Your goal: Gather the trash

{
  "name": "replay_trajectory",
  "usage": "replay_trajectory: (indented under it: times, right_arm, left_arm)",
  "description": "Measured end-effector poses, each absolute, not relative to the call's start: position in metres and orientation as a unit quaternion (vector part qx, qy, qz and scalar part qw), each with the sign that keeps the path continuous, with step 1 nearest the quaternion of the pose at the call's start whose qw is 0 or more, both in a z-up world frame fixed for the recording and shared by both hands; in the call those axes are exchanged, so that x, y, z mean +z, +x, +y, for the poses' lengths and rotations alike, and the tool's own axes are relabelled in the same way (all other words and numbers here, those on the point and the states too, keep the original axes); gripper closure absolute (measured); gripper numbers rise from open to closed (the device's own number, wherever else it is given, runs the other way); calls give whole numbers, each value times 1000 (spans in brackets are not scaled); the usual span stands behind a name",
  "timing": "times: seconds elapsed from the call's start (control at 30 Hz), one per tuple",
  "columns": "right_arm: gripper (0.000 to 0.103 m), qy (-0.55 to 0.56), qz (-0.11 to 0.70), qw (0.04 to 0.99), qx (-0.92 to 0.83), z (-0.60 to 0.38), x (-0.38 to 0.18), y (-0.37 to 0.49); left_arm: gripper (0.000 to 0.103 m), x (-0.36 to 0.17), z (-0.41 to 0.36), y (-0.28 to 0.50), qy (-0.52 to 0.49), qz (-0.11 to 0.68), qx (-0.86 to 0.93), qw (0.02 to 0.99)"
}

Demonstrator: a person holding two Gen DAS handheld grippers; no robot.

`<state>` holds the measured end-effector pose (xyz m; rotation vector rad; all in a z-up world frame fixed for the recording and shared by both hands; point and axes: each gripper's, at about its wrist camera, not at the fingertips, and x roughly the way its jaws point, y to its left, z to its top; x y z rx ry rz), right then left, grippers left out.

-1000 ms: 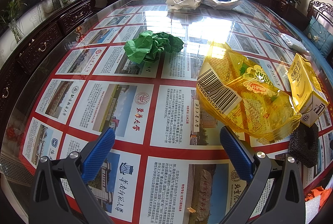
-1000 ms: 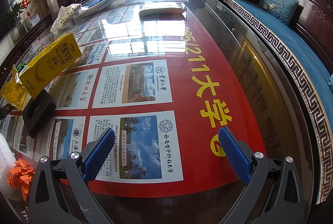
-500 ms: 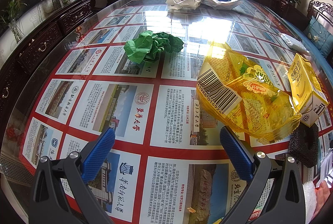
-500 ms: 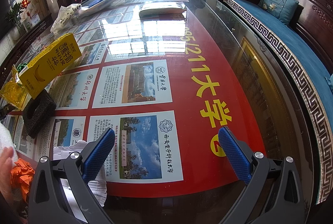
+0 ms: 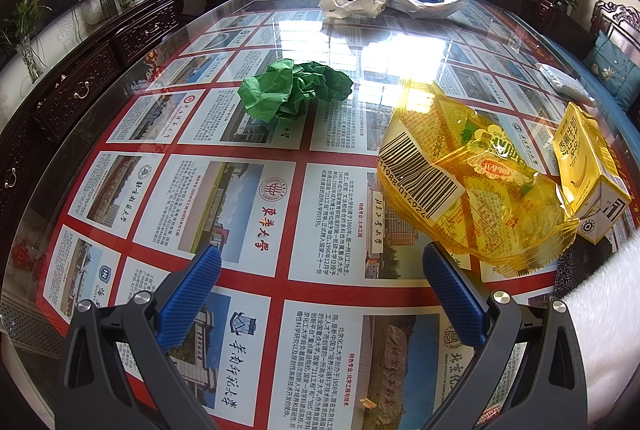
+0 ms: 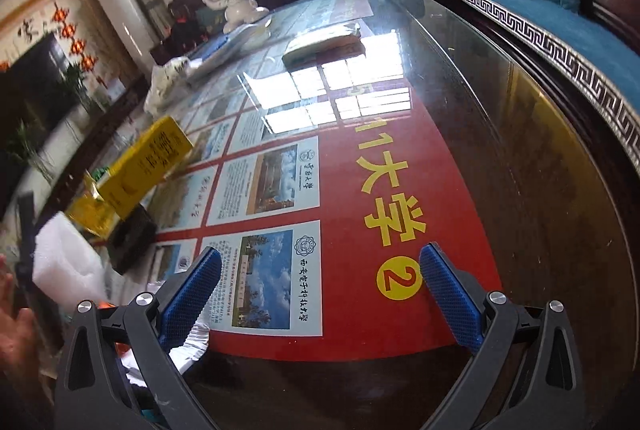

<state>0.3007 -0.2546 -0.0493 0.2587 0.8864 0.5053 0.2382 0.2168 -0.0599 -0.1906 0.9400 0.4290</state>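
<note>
- Left claw [image 5: 322, 280]: blue pads apart, empty, above glass worktop [image 5: 280, 42].
- Right claw [image 6: 320, 280]: apart, empty.
- Yellow snack wrapper [image 5: 460, 182] just right of left claw; crumpled green paper [image 5: 294, 94] farther off; yellow carton [image 5: 588, 170] touching wrapper.

Left gripper [image 5: 322, 280] and right gripper [image 6: 320, 280] agape, apparently empty

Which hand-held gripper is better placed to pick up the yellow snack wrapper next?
Left, probably. The left hand-held gripper is open with the yellow snack wrapper just ahead of its right finger. The right hand-held gripper, also open, faces bare table.
</note>
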Motion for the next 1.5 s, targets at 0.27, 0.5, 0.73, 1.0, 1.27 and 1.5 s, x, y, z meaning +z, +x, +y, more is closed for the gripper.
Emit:
replay_trajectory:
  times: [0.27, 0.5, 0.73, 1.0, 1.27, 1.5]
  right_arm:
    - [8, 221, 400, 846, 275, -283, -48, 296]
    - [8, 225, 396, 843, 287, -283, -45, 289]
    - [8, 236, 385, 843, 292, -288, -43, 285]
    - [8, 262, 366, 845, 287, -303, -43, 286]
    - [8, 266, 352, 849, 292, -305, -39, 282]
    - [8, 271, 354, 848, 288, -306, -41, 284]
  left_arm:
    - [2, -59, 216, 238, -91, 449, 204, 865]
    - [2, -60, 217, 238, -91, 449, 204, 865]
    - [2, -60, 217, 238, -91, 449, 204, 865]
    - [2, -60, 217, 238, -91, 449, 204, 865]
    - [2, -60, 217, 238, -91, 449, 204, 865]
    - [2, -60, 217, 238, -91, 449, 204, 865]
